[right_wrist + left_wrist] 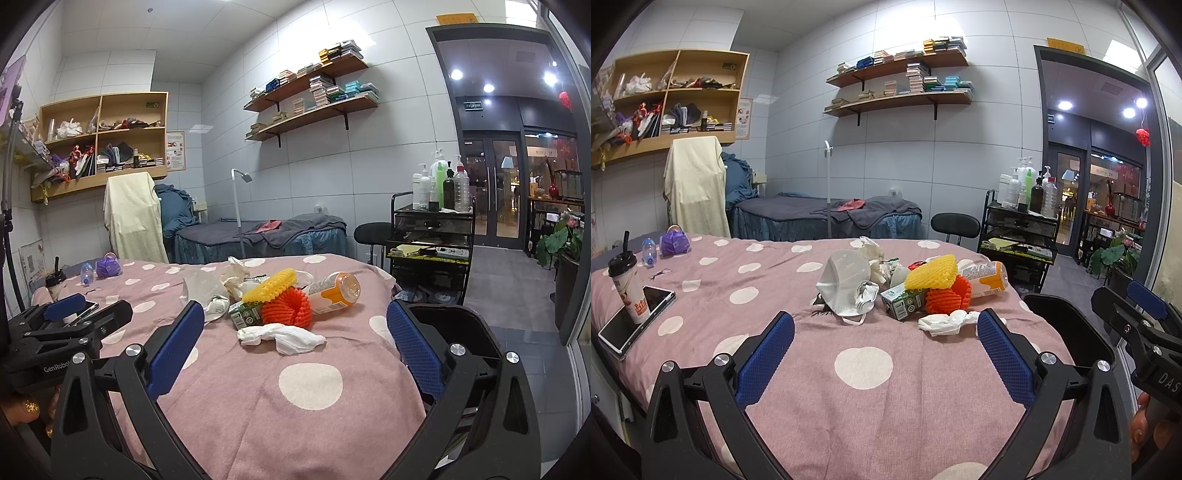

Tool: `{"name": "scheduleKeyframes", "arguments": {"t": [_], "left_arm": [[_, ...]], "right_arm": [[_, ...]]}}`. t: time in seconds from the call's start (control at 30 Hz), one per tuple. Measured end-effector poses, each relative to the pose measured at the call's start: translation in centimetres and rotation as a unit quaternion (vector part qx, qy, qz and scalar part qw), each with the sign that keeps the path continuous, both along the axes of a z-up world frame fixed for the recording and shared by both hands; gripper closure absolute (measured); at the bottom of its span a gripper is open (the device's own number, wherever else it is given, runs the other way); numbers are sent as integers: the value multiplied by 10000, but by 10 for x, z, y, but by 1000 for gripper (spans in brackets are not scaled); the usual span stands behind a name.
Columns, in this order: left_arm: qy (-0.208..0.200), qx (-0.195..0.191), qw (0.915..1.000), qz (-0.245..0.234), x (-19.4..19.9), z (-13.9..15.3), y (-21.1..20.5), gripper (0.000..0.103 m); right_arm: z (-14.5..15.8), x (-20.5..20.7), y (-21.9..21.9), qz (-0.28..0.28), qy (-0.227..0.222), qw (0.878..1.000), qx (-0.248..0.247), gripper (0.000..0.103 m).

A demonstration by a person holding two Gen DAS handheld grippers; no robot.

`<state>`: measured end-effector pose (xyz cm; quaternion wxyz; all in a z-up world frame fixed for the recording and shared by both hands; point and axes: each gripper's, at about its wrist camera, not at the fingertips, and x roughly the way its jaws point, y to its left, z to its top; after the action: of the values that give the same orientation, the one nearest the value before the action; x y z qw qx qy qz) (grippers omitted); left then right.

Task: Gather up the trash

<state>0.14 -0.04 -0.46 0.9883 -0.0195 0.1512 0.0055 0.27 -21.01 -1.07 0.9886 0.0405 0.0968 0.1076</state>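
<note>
Both the left gripper and right gripper are held with fingers spread wide and empty above the spotted bedcover. The trash pile lies ahead, mid-bed: tissue, foam nets, carton, bottle, mask. Nothing is judged collected; every piece remains to be picked up.

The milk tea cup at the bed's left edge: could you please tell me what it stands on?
The cup stands on a phone lying flat on the bedspread; the screen beneath its base is hidden.
</note>
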Motion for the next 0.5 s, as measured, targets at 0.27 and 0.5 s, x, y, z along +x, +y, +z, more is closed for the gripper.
{"name": "scheduleKeyframes", "arguments": {"t": [0.27, 0.5], "left_arm": [[10, -1, 10000, 4, 1, 0, 0, 6], [33, 8, 10000, 24, 0, -3, -1, 6]], "right_arm": [[0, 0, 1, 2, 5, 10000, 5, 5], [-1, 0, 2, 10, 17, 10000, 4, 5]]}}
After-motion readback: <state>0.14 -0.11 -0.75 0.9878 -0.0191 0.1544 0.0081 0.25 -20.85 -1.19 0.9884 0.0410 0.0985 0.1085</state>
